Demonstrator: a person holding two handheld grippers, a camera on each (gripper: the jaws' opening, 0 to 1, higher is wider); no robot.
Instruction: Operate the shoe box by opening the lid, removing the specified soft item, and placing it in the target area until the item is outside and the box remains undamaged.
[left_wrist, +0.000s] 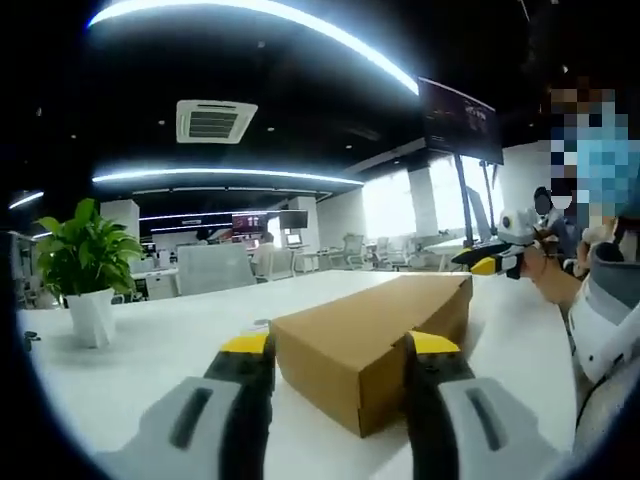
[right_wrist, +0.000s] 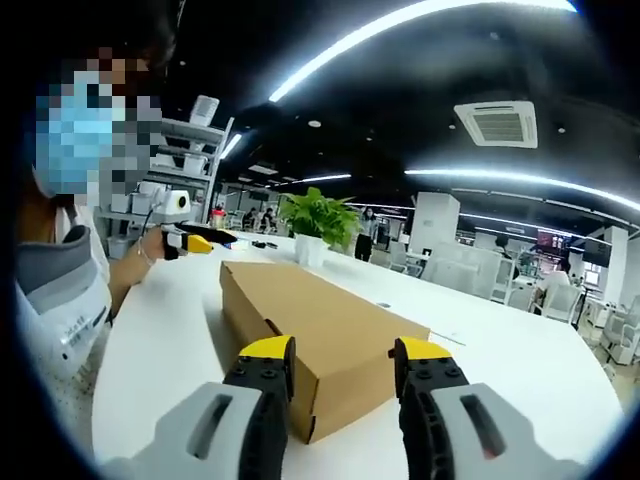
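Note:
A plain brown cardboard shoe box (left_wrist: 370, 335) lies on the white table (left_wrist: 150, 345) with its lid down. My left gripper (left_wrist: 340, 345) is open, its yellow-tipped jaws standing on either side of the box's near end. From the opposite end, my right gripper (right_wrist: 343, 350) is open too, and the other end of the box (right_wrist: 320, 325) sits between its jaws. Each gripper also shows in the other's view, held in a hand beyond the box: the right gripper (left_wrist: 488, 264) and the left gripper (right_wrist: 195, 241). The box's contents are hidden.
A potted plant in a white pot (left_wrist: 88, 290) (right_wrist: 318, 225) stands on the table past the box. The person (right_wrist: 70, 290) sits at the table's long side, sleeve (left_wrist: 610, 310) near the edge. Office desks and chairs (left_wrist: 215, 268) fill the background.

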